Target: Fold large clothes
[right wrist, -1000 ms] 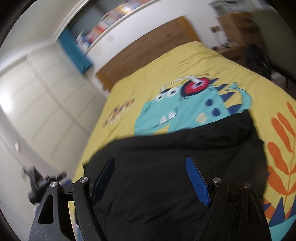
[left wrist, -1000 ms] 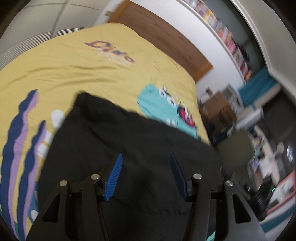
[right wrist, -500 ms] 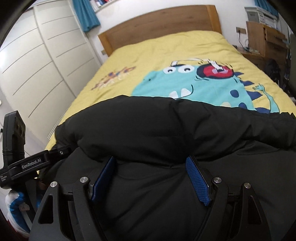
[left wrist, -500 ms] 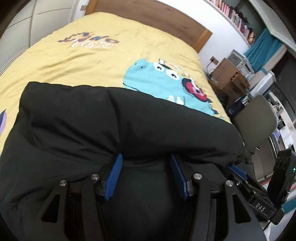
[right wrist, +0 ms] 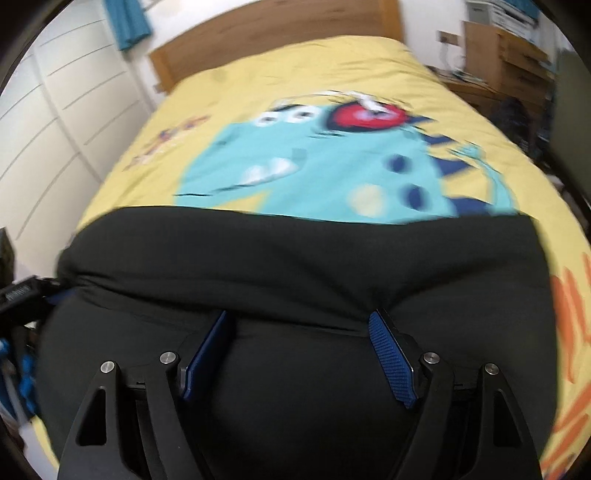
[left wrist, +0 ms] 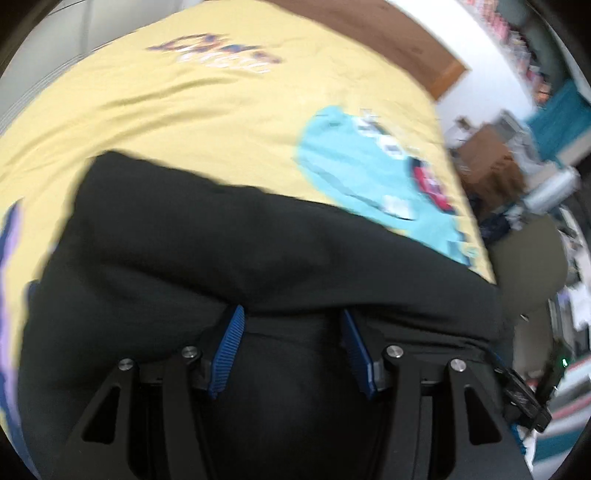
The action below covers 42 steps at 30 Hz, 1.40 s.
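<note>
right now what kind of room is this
Most likely a child's bedroom: a bed with a yellow dinosaur cover and wooden headboard, white wardrobe doors beside it, and a wooden desk on the other side.

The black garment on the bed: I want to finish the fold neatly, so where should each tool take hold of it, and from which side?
Grip the black garment at its thick rolled near edge, one tool toward each end. Come from the foot of the bed, angled down: that raised lip faces both tools and offers bulk to pinch, unlike the flat cloth behind.
</note>
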Available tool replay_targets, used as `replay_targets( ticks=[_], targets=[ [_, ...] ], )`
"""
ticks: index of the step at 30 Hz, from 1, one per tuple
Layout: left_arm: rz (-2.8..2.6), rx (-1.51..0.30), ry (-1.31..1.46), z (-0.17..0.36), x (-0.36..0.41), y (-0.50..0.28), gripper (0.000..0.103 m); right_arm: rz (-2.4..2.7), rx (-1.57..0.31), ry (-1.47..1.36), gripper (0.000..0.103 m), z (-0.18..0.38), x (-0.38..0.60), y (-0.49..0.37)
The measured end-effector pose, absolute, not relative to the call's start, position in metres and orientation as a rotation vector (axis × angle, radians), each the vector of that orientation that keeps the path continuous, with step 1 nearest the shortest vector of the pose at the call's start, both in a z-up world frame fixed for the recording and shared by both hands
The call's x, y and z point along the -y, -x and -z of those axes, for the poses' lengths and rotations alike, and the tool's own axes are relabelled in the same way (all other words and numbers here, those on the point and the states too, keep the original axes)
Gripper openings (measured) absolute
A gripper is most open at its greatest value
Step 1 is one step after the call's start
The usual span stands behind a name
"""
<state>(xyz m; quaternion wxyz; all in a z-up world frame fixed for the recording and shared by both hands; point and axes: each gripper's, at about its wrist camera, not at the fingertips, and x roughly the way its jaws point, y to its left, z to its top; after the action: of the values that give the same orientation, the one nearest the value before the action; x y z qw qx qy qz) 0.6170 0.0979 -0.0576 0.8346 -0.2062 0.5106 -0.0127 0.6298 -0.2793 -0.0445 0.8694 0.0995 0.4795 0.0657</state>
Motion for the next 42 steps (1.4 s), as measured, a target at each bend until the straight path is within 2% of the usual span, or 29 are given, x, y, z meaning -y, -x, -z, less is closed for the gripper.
replay_targets(
  ticks=[3,6,9,12,16,23,27,34,38,42],
  targets=[
    [-0.086,-1.109,0.401,0.061,-0.125,-0.608,0.052,-0.048,-1.040,-0.227,0.076,0.054,0.324,-0.622],
    [-0.121,-1.052,0.463,0.053,-0.153,-0.588,0.052,0.073,-1.048,-0.219,0.076,0.055,0.360,-0.610],
    [-0.109,-0.969,0.522,0.042,-0.168,-0.564,0.052,0.038,-0.956,-0.314,0.075,0.031,0.376,-0.584],
    [-0.043,-0.919,0.563,0.034,-0.164,-0.542,0.052,-0.060,-0.880,-0.272,0.075,0.002,0.355,-0.556],
    [0.002,-0.904,0.487,0.033,-0.143,-0.522,0.052,-0.172,-0.841,-0.220,0.078,-0.013,0.309,-0.530],
    [0.002,-0.953,0.405,0.062,-0.127,-0.505,0.053,-0.211,-0.922,-0.162,0.087,0.019,0.266,-0.533],
    [-0.004,-0.943,0.369,0.063,-0.125,-0.495,0.053,-0.176,-0.941,-0.123,0.097,0.042,0.278,-0.532],
    [-0.060,-0.859,0.258,0.053,-0.115,-0.460,0.054,-0.027,-0.918,-0.101,0.097,0.029,0.310,-0.516],
    [-0.069,-0.811,0.219,0.055,-0.110,-0.441,0.054,-0.084,-0.853,-0.138,0.097,0.014,0.303,-0.497],
    [-0.060,-0.777,0.156,0.054,-0.103,-0.433,0.054,-0.092,-0.852,-0.098,0.097,0.025,0.289,-0.490]
  ],
)
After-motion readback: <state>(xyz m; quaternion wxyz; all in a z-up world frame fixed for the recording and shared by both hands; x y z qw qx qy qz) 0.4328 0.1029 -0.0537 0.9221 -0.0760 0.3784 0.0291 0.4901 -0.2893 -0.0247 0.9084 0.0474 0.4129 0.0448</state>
